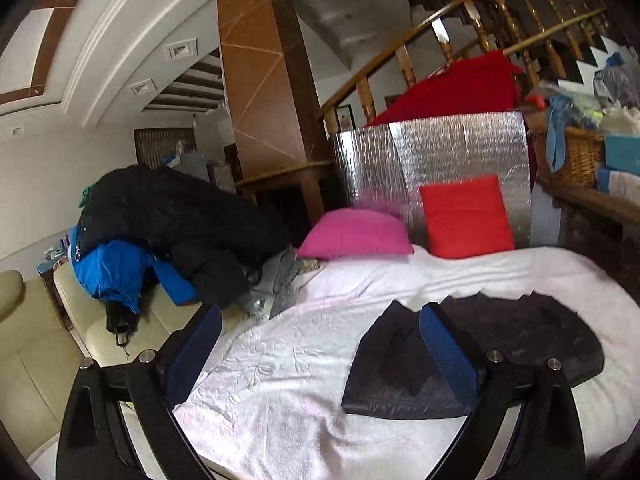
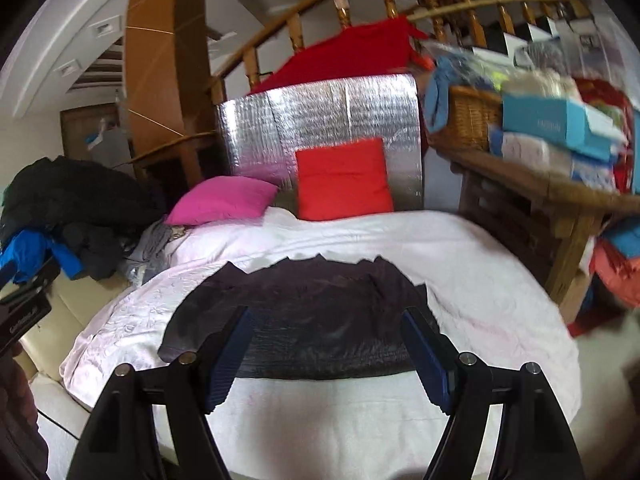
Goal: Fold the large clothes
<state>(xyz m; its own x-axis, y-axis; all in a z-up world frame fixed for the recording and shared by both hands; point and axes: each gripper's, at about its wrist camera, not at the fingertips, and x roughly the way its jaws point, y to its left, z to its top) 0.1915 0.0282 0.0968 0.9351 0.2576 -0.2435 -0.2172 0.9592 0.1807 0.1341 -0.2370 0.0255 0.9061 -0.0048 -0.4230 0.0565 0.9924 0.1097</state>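
Observation:
A dark folded garment (image 1: 472, 344) (image 2: 304, 316) lies flat on the white blanket (image 1: 288, 368) (image 2: 480, 288) that covers the bed. My left gripper (image 1: 320, 312) hangs above the blanket, jaws wide apart with nothing between them; the garment sits behind its right finger. My right gripper (image 2: 328, 320) hovers over the near edge of the garment, blue pads (image 2: 228, 360) spread wide and empty, clear of the cloth. The left gripper's black body (image 2: 24, 308) shows at the left edge of the right wrist view.
A heap of black and blue jackets (image 1: 160, 232) (image 2: 68, 216) sits on a cream sofa (image 1: 40, 344) at the left. A pink cushion (image 1: 356, 234) and a red cushion (image 1: 466, 218) lean against a silver foil panel (image 1: 432, 148). A wooden table with a wicker basket (image 2: 468, 120) stands at the right.

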